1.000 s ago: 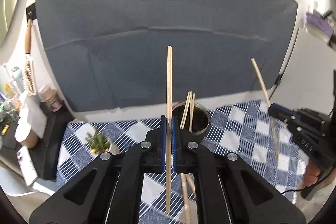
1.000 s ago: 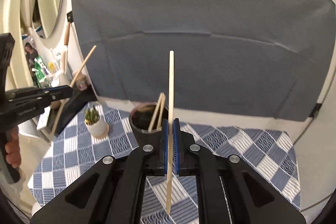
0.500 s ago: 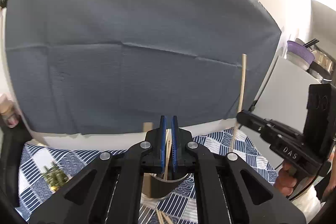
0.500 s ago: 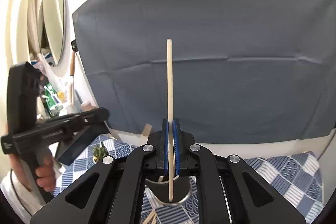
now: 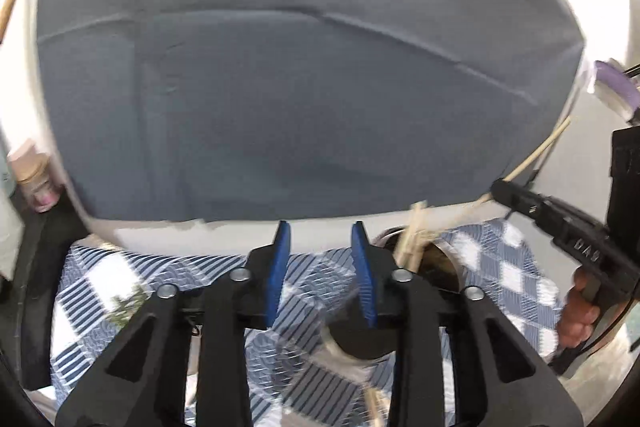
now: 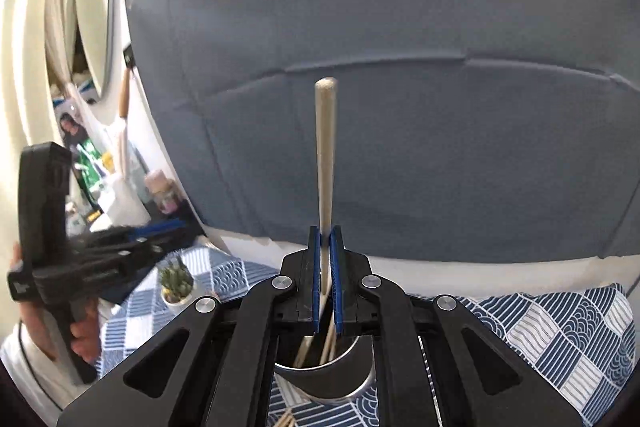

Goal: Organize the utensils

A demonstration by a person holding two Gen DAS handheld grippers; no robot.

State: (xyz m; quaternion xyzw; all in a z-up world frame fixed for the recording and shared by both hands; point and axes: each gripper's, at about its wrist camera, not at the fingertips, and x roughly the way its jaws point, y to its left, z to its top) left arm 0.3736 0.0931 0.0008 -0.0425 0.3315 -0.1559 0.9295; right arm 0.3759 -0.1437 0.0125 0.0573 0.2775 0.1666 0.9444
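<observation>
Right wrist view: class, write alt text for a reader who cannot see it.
The right gripper clamps an upright wooden chopstick directly above a metal cup already holding chopsticks, on a blue patterned cloth. At left, a hand holds the left gripper near a small potted plant.

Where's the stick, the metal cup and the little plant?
chopstick (image 6: 326, 155), right wrist view, middle of its shaft.
metal cup (image 6: 352, 383), right wrist view, front wall.
little plant (image 6: 176, 279), right wrist view, green leaves.

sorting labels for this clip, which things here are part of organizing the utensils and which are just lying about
Job: chopstick clamped in the right gripper; metal cup holding more chopsticks; left gripper, jaws just opened with nothing between them.

Lying about: potted plant, round mirror, pink-lidded jar, checked tablecloth.
</observation>
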